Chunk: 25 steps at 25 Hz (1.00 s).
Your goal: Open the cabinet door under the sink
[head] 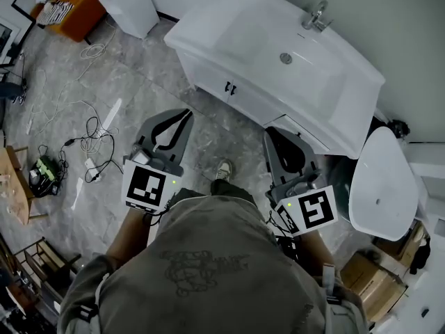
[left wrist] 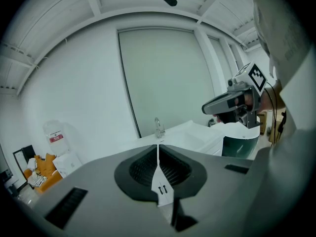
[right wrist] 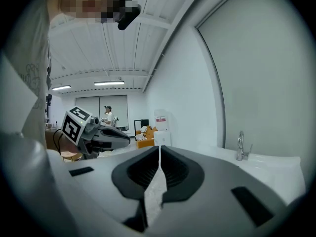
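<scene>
Grippers: left gripper (head: 185,113) & right gripper (head: 268,132) are held low in front of the body, over the floor (head: 139,89). On each, the jaws are seen pressed tip to tip with nothing betw. them.
Shoe: one shoe (head: 224,169) is seen on the floor betw. the two grippers.
Cabinet door: the cabinet door (head: 207,74) is found under the sink's front edge, beyond both grippers & well apart from them. It is white and shut. A second leaf is seen beside it.
Handles: two small dark handles (head: 229,87) are set side by side at the centre seam, near the doors' top edge.
Handling (judged): a stiff hinged panel, prob. light. The glossy face is likely slippery, so no hold is expected on the flat. A handle at the seam is the place to be taken; it is small, so the jaws need to be parted only a little & closed squarely on it. An arc about the outer hinge edge is to be expected.
Sink: the sink (head: 191,39) is white, with a faucet (head: 316,16) at its back edge.
Progress (judged): approach not yet made.
</scene>
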Motion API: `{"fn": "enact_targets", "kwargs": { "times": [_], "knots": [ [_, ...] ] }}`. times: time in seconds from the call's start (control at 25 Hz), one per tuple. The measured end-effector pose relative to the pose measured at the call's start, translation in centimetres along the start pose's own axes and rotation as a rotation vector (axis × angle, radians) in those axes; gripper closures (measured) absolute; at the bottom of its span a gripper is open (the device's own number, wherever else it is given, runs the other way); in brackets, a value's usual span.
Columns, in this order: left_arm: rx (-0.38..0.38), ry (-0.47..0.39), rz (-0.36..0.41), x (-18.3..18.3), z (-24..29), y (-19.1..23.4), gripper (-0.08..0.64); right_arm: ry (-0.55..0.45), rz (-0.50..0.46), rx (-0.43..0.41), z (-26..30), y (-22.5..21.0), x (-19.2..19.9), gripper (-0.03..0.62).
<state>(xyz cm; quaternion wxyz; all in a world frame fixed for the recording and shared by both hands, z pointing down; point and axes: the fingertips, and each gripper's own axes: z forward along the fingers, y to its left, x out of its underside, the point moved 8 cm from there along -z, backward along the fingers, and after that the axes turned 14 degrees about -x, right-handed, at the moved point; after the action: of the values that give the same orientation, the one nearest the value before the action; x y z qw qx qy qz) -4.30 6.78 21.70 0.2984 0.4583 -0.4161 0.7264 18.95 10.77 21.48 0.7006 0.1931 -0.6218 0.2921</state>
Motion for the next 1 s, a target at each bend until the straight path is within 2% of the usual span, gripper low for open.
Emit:
{"fn": "enact_targets", "kwargs": {
  "times": [0.16,0.32,0.48,0.72,0.92,1.0],
  "knots": [
    [-0.010,-0.012,0.004,-1.0,2.4,-0.3,0.535,-0.005,0.006,-0.011,0.4,-2.1,0.3,0.558],
    [0.009,-0.004,0.044,-1.4,3.7,-0.6,0.535,-0.013,0.015,-0.001,0.3,-3.0,0.5,0.558],
    [0.018,-0.011,0.052,-1.5,4.8,-0.6,0.535,-0.006,0.025,0.013,0.4,-4.1,0.9,0.558],
    [0.026,-0.033,0.055,-1.6,5.9,0.5,0.535,0.014,0.033,0.102,1.2,-5.4,1.3,0.560],
    [0.061,-0.071,-0.065,-1.0,6.7,2.3,0.535,0.007,0.044,0.167,2.3,-5.0,1.3,0.560],
    [0.080,-0.078,-0.053,-0.6,7.1,3.2,0.535,0.007,0.058,0.192,3.2,-4.7,1.4,0.558]
  ]
}}
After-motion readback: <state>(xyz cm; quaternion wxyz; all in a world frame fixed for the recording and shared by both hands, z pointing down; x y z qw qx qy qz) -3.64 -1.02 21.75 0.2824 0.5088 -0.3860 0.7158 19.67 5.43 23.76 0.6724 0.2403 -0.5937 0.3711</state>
